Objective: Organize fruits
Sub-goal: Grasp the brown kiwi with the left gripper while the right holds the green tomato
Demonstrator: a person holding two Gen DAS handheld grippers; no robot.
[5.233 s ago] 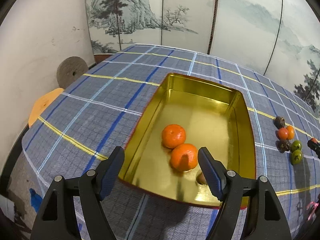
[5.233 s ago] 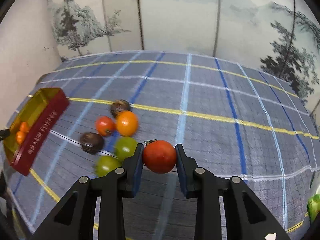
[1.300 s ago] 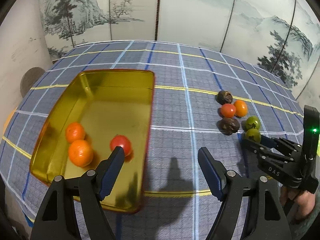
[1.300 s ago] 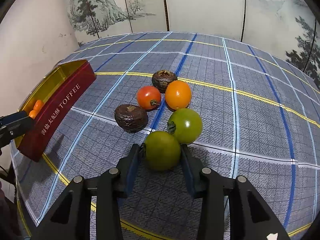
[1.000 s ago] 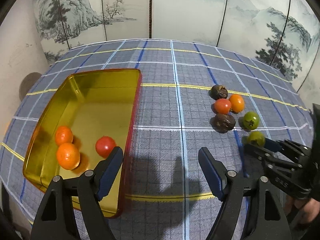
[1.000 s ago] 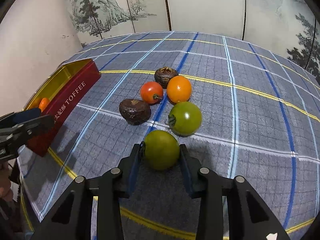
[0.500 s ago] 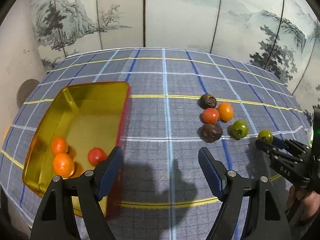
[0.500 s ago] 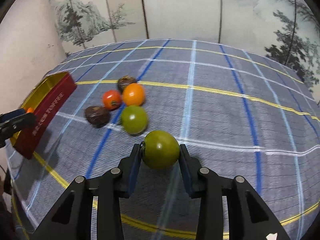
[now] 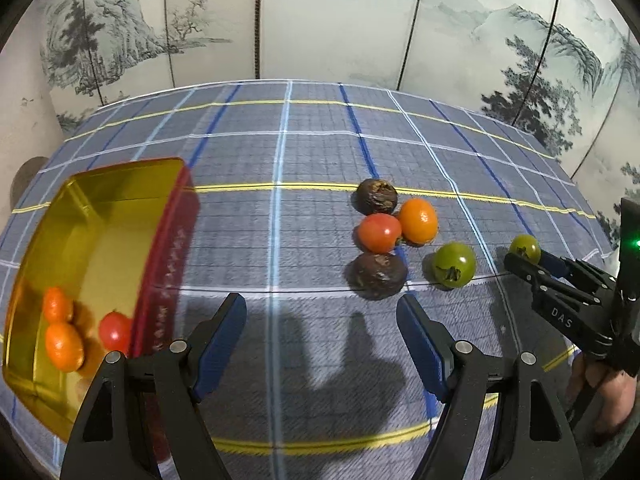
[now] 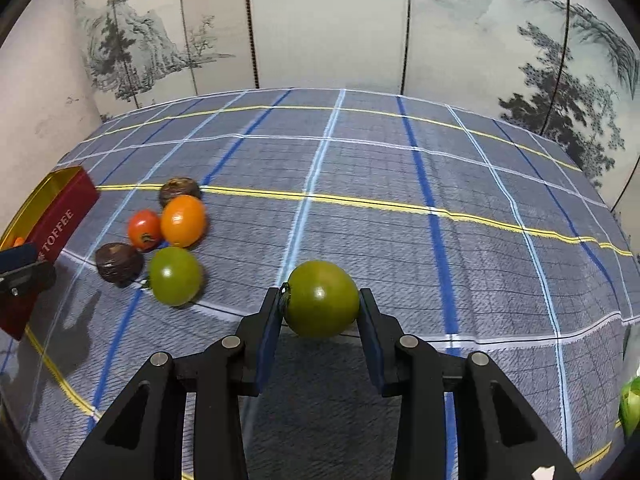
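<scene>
My right gripper (image 10: 320, 312) is shut on a green tomato (image 10: 323, 298) and holds it above the plaid cloth; it also shows in the left wrist view (image 9: 525, 246). On the cloth lie a second green tomato (image 9: 454, 264), a red tomato (image 9: 379, 232), an orange fruit (image 9: 418, 221) and two dark wrinkled fruits (image 9: 377, 196) (image 9: 378, 275). The gold tin (image 9: 100, 240) at the left holds two oranges (image 9: 64, 346) and a red tomato (image 9: 115, 331). My left gripper (image 9: 320, 340) is open and empty, above the cloth between tin and fruit pile.
The tin's red side reads TOFFEE (image 10: 58, 232). A painted folding screen (image 9: 340, 20) stands behind the table. A green object (image 10: 630, 404) sits at the right edge of the right wrist view.
My right gripper has lifted the green tomato and carried it right, away from the pile. My left gripper has swung right, so the tin sits further left in its view.
</scene>
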